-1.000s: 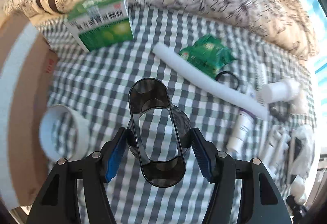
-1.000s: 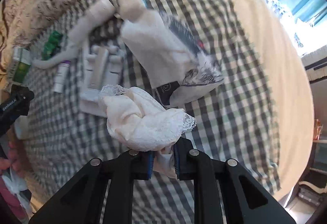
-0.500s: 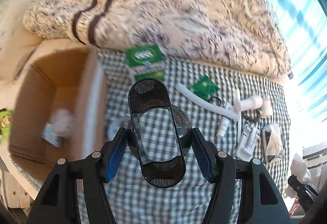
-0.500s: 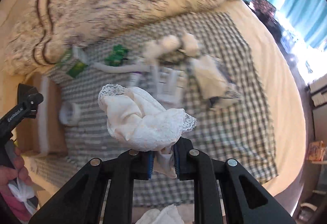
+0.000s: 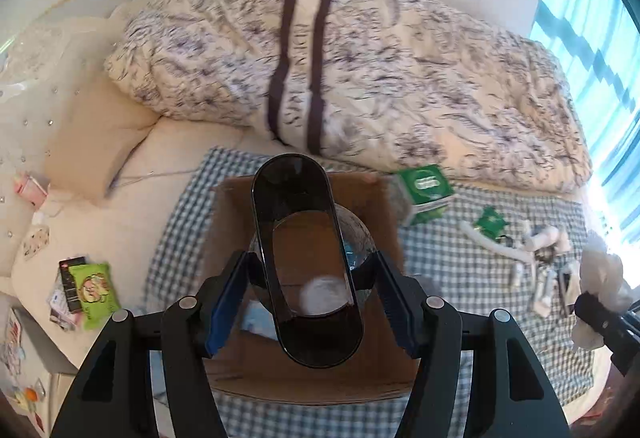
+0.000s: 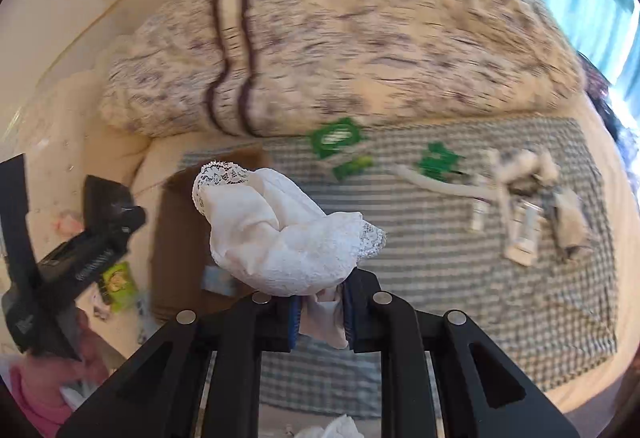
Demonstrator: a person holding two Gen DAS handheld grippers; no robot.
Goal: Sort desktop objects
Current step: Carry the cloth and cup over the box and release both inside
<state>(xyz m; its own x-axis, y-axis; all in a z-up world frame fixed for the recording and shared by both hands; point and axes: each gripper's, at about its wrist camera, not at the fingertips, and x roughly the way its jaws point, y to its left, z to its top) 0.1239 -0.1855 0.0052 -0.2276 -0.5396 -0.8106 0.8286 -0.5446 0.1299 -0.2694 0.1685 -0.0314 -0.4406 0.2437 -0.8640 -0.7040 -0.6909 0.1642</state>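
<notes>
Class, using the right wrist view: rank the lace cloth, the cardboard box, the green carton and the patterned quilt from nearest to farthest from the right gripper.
1. lace cloth: clamped in the right gripper.
2. cardboard box: just beyond, to the left.
3. green carton: farther back, at the checked cloth's far edge.
4. patterned quilt: behind everything.

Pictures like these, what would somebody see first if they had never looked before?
First, the dark see-through cup held in the left gripper, right above the brown cardboard box. Next, the bunched white lacy cloth pinched in the right gripper. Behind both, a big patterned quilt lies across the bed.
</notes>
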